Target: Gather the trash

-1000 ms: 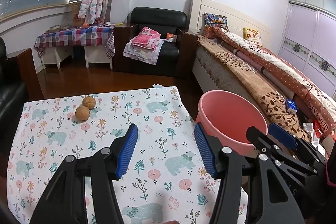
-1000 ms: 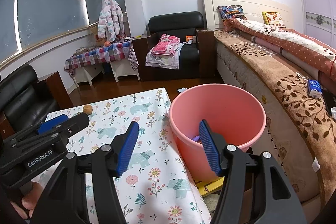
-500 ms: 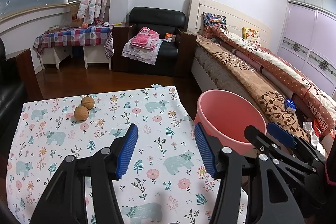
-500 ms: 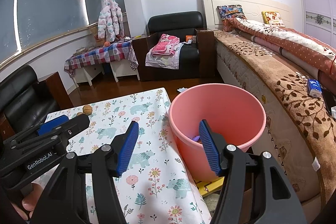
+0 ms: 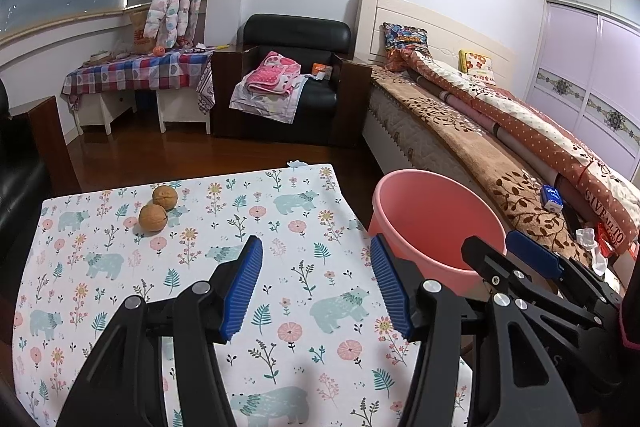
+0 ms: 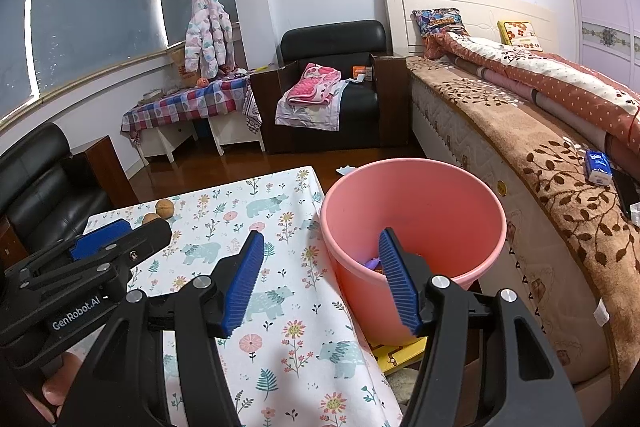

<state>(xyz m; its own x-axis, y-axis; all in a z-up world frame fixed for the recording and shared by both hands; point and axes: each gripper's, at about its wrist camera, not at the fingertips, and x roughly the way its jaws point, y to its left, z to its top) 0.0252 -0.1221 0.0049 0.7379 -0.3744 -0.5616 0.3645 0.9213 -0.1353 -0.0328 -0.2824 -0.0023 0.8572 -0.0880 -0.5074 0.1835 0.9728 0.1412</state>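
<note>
Two round brown walnuts (image 5: pixel 158 207) are lying side by side, touching or nearly so, on the far left part of a table covered with a white cloth printed with flowers and pale blue bears (image 5: pixel 280 227). One walnut (image 5: pixel 164 196) is sitting a little farther back than the other (image 5: pixel 152 217). In the right wrist view only the farther one (image 6: pixel 164 207) is showing whole, the nearer being half hidden behind the left gripper's black frame.

A round pink plastic bucket (image 5: pixel 436 223) is standing just beside the table's right edge, between the table and the bed. Something small and purple is lying at its bottom (image 6: pixel 372 261), too little of it showing to tell what it is.

The left gripper (image 5: pixel 316 267) is hovering over the near middle of the cloth, its blue ribbed pads (image 5: pixel 242 287) standing wide apart with nothing between them, well short of the walnuts. The right gripper (image 6: pixel 320 261) is hanging over the table's right edge and the bucket's near rim, its jaws likewise spread and empty, one blue pad (image 6: pixel 396 279) showing in front of the bucket's mouth. A fingertip is showing at the lower left of the right wrist view.

Beyond the table, a black leather armchair (image 5: pixel 296 67) is carrying folded pink cloth, and a bed with a brown leaf-patterned cover (image 5: pixel 480 155) is running along the right.
</note>
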